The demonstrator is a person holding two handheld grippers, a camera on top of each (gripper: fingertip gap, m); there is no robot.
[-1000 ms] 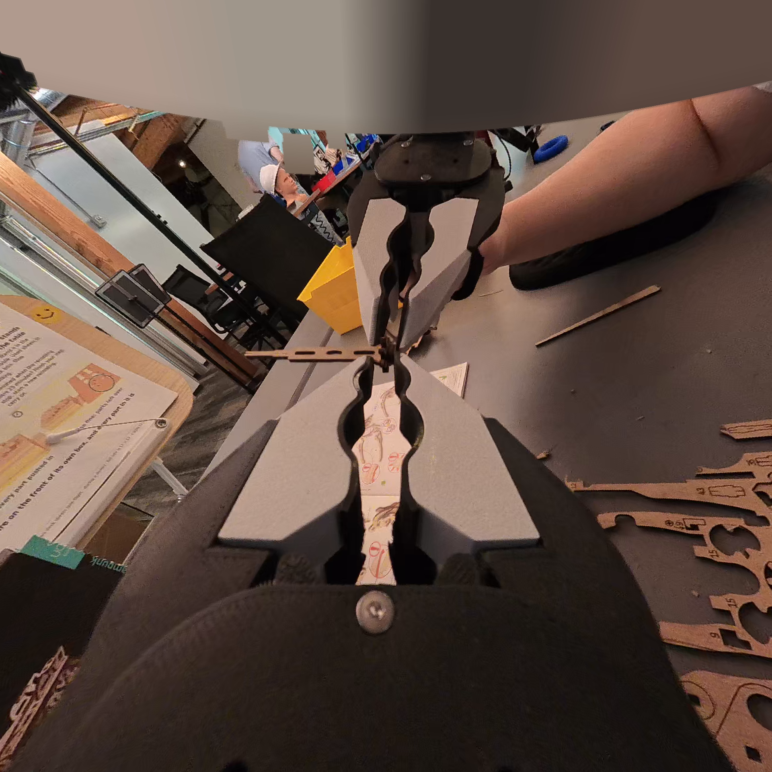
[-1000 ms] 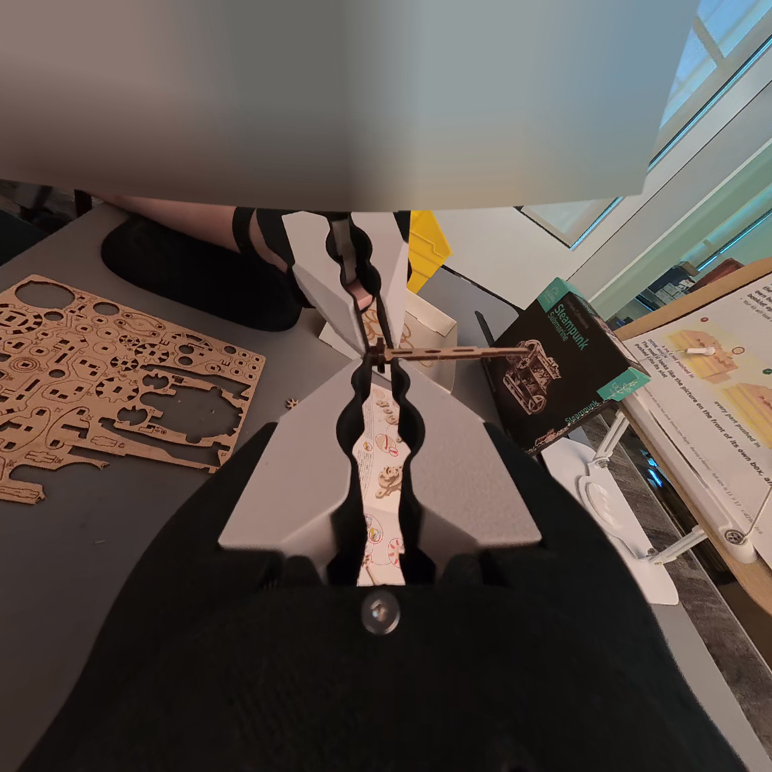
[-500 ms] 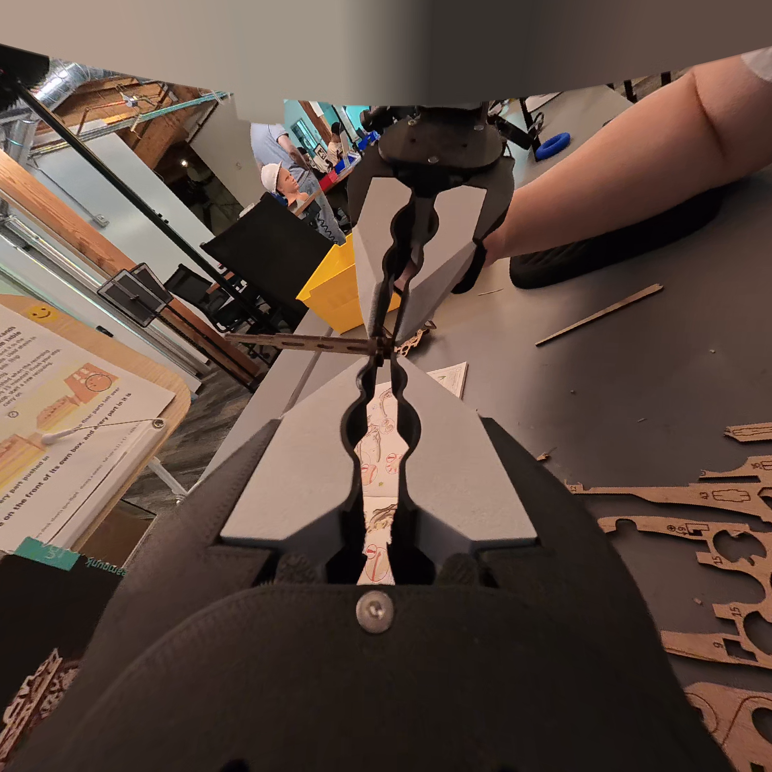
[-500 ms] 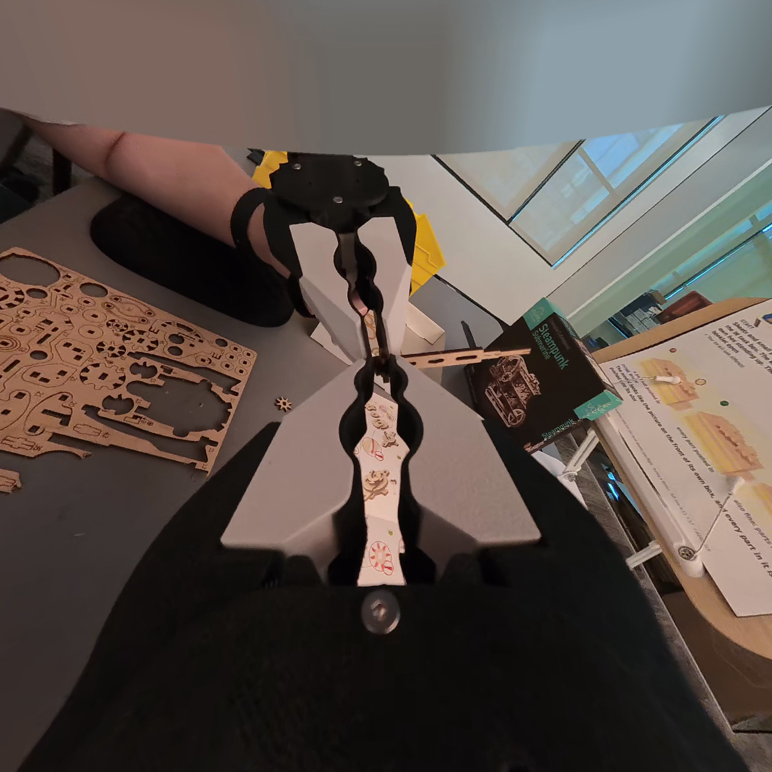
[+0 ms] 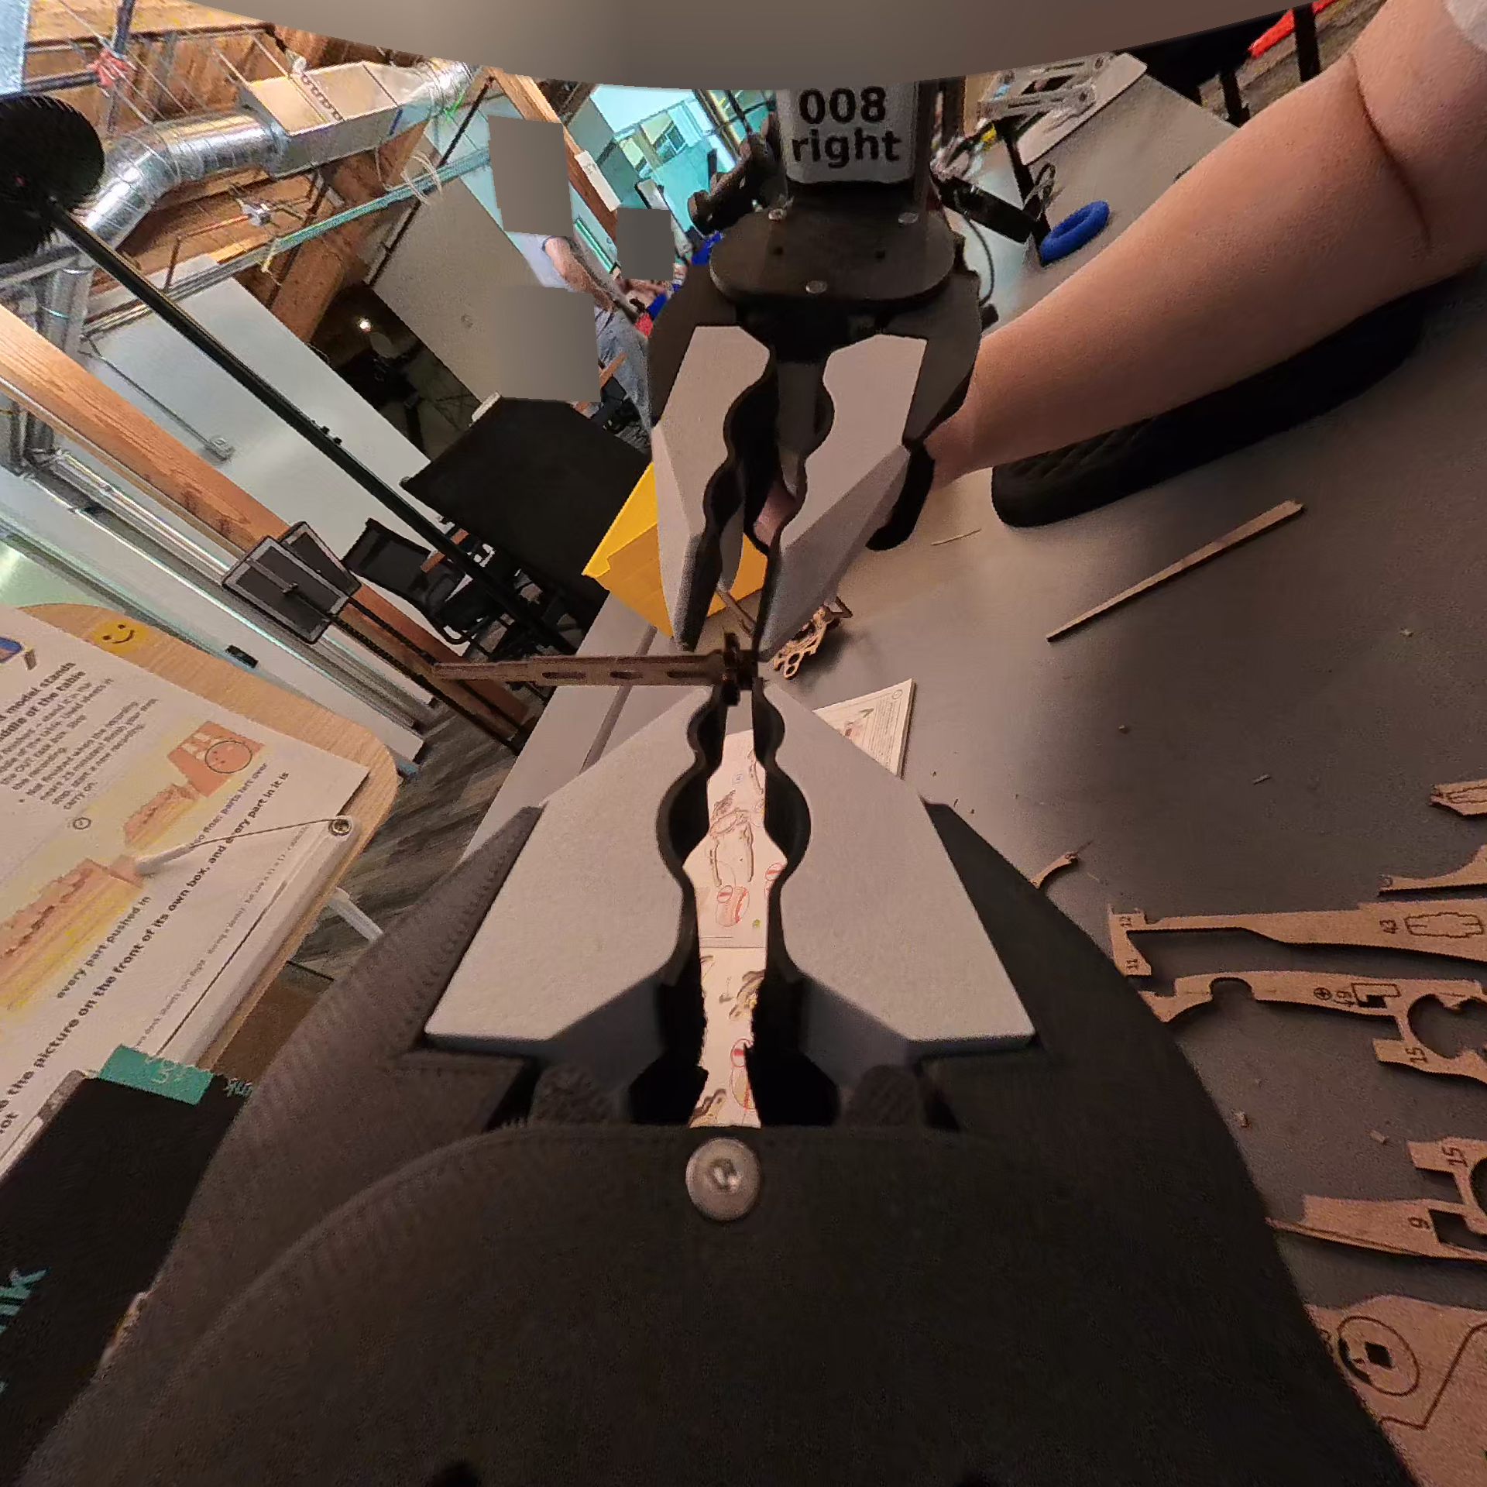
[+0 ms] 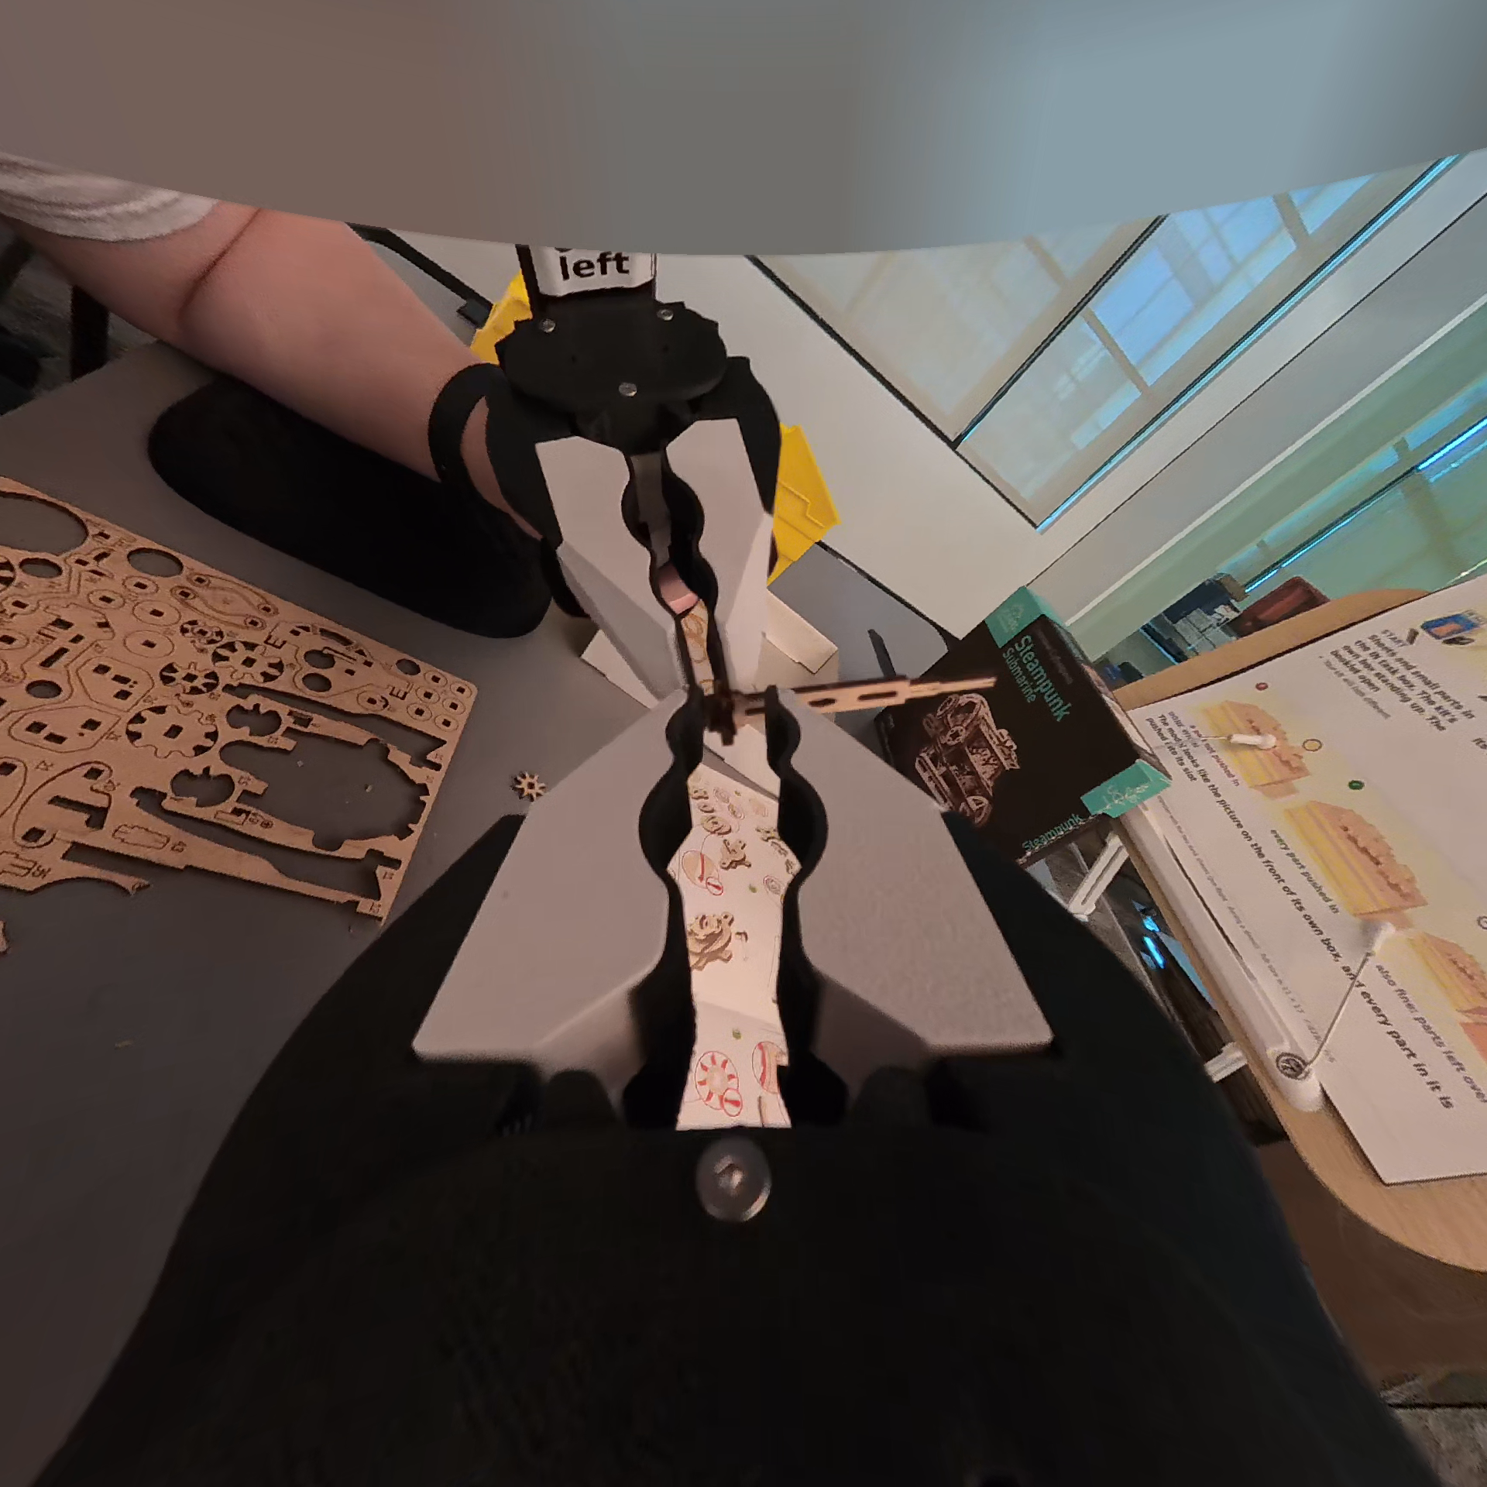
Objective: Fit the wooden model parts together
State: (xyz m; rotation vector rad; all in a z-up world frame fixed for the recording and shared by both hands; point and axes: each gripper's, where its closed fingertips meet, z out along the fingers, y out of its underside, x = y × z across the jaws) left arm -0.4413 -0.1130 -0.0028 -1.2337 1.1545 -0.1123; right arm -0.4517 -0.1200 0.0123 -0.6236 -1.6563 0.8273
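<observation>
Since a second ago both grippers have lifted tip to tip above the table (image 5: 1207,724), the left gripper (image 5: 736,698) and right gripper (image 6: 728,712) each clamped on the slotted wooden strip (image 5: 579,672) where a small wooden piece (image 6: 698,644) crosses it, so the joint seems nearly seated

Grey table (image 5: 1207,724) with wooden sheets (image 6: 201,724), booklet (image 5: 873,720)

Bare grey table (image 5: 1207,724) lies open at right centre of the left wrist view. The punched wooden sheet (image 6: 201,724) fills the right wrist view's left; a black box (image 6: 1014,740) blocks the right.
</observation>
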